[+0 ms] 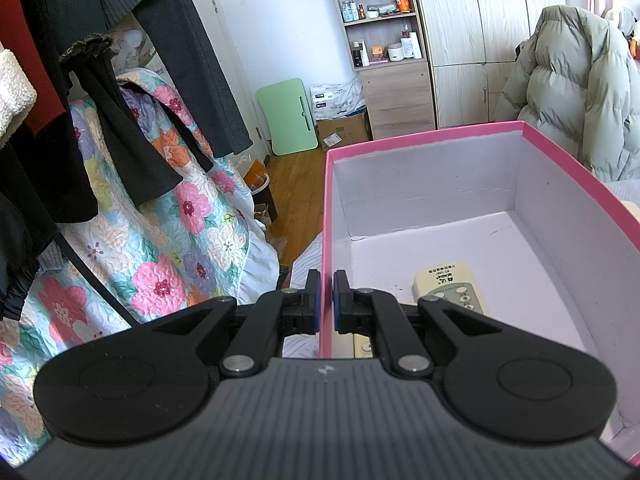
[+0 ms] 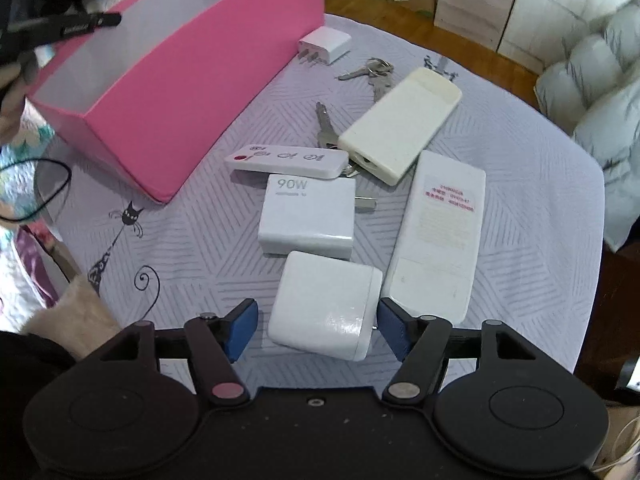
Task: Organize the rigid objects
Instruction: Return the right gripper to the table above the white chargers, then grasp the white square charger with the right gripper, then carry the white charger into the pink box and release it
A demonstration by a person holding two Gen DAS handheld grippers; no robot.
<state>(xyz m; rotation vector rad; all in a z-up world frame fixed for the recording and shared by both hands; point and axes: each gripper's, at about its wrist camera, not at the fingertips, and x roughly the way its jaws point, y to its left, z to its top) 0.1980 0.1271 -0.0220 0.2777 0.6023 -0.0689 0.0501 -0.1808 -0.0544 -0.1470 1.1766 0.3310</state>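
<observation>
My left gripper (image 1: 326, 300) is shut on the near left wall of the pink box (image 1: 432, 136), one finger inside and one outside. A cream remote (image 1: 452, 286) lies inside the box. In the right wrist view the pink box (image 2: 192, 68) stands at the upper left of the table. My right gripper (image 2: 316, 330) is open, its fingers on either side of a white charger block (image 2: 326, 306) without touching it. Beyond lie a 90W charger (image 2: 308, 216), a small white remote (image 2: 286, 160), a cream remote (image 2: 400, 124), a long white remote (image 2: 438, 228), keys (image 2: 370, 72) and a small white plug (image 2: 324, 46).
The objects lie on a lavender patterned cloth (image 2: 532, 208) over a round-edged table. A grey puffer coat (image 2: 600, 92) hangs at the right. A floral quilt (image 1: 160, 232) and hanging dark clothes (image 1: 120, 80) are at the left. Shelves and wardrobes (image 1: 400, 40) stand behind.
</observation>
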